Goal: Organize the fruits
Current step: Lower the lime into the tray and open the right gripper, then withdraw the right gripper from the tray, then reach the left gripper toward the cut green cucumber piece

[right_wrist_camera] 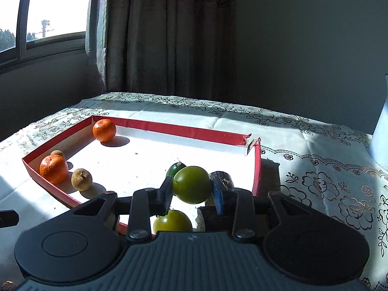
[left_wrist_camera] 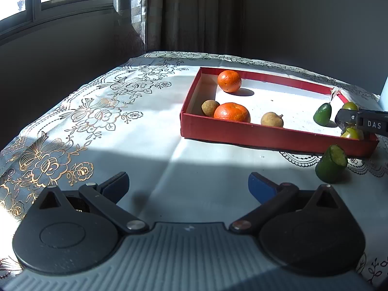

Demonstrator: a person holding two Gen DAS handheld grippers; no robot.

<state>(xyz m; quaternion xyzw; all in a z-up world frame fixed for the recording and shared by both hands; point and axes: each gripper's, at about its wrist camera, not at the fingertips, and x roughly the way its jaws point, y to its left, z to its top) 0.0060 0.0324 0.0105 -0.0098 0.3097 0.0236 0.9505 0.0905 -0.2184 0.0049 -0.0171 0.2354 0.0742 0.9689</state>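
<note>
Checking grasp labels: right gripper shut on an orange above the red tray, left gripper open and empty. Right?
Not quite. The right gripper is shut on a green fruit, not an orange, as the right wrist view shows. It is above the red tray; the left gripper is open and empty.

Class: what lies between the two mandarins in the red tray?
Only bare white tray floor between the far mandarin and near mandarin; the left wrist view shows it.
</note>
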